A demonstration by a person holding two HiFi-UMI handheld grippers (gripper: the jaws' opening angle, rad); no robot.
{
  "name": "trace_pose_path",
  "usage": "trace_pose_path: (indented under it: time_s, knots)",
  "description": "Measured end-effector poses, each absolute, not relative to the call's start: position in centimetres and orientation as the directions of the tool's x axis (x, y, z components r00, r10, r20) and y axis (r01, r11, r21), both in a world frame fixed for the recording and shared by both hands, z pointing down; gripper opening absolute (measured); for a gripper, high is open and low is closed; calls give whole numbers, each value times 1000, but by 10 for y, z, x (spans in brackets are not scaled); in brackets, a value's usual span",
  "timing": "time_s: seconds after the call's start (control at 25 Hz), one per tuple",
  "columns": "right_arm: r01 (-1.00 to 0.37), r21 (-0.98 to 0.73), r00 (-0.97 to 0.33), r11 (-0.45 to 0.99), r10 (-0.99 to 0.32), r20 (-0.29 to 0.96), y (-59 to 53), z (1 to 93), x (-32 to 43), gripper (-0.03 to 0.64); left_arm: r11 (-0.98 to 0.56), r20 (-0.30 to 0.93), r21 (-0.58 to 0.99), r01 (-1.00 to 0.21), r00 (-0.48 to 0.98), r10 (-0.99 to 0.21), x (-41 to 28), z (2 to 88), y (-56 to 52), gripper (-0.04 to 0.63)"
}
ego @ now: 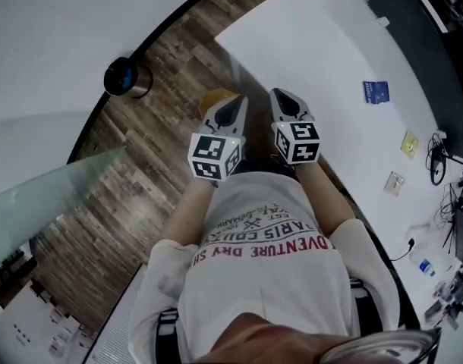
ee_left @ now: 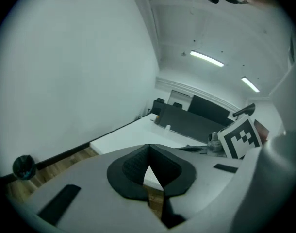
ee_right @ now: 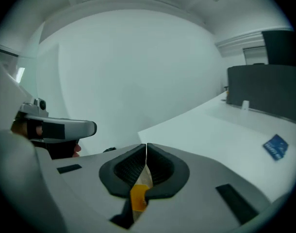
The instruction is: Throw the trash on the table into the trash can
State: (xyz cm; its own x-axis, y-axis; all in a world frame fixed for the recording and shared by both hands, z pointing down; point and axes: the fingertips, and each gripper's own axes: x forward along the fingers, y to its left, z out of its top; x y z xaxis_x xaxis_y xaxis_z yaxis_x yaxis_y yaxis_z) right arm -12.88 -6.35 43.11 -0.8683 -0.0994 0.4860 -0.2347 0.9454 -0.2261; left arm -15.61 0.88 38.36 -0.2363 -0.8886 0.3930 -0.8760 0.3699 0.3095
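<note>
Over the wooden floor (ego: 163, 127), just off the corner of the white tabletop (ego: 307, 44), two grippers are held side by side in front of the person's chest, each carrying one marker cube. The right gripper (ee_right: 146, 154) is clenched on one piece of trash, a thin tan wrapper with an orange patch (ee_right: 138, 195). The wrapper is pinched edge-on between the ribbed pads, and its orange part hangs below the pads toward the gripper's body. The left gripper (ee_left: 148, 165) has its jaws closed tip to tip with nothing between them; only the tabletop and a strip of floor show through the gap lower down. One trash can (ego: 125, 76), round and dark, stands on the floor against the curved base of the wall. It is well apart from both grippers, ahead and to the person's left, so the held wrapper is in the air and nowhere near its rim. Three small items lie spread along the tabletop to the right of the grippers, all well apart from them: one blue packet (ego: 375, 92), one yellow scrap (ego: 409, 144) and one pale scrap (ego: 394, 183). A yellowish shape shows just beside the left gripper's tip in the head view, but what it is cannot be told.
</note>
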Motion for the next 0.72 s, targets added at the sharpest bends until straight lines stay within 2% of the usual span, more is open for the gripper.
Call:
trace_pose_path:
  time_s: [0.16,0.28,0.52,0.72]
  knots:
    - [-452,-188,-831,872,-335,443,-147,402,-31,28,138,354,302,-943,-24,-935,-85,366,-74,23]
    - [-581,-176,-773,795,-470,426,-195,389,53,28,18,324,291,-956,81,-942,-27,351,-128,23]
    - [-749,-154,-639,644,-641,426,-244,384,213,28,-197,280,316,-928,289,-915,103,334,-202,23]
    - [-829,-135,-546,542,-733,406,-263,381,305,28,-326,265,307,-894,410,-873,182,328,-231,23]
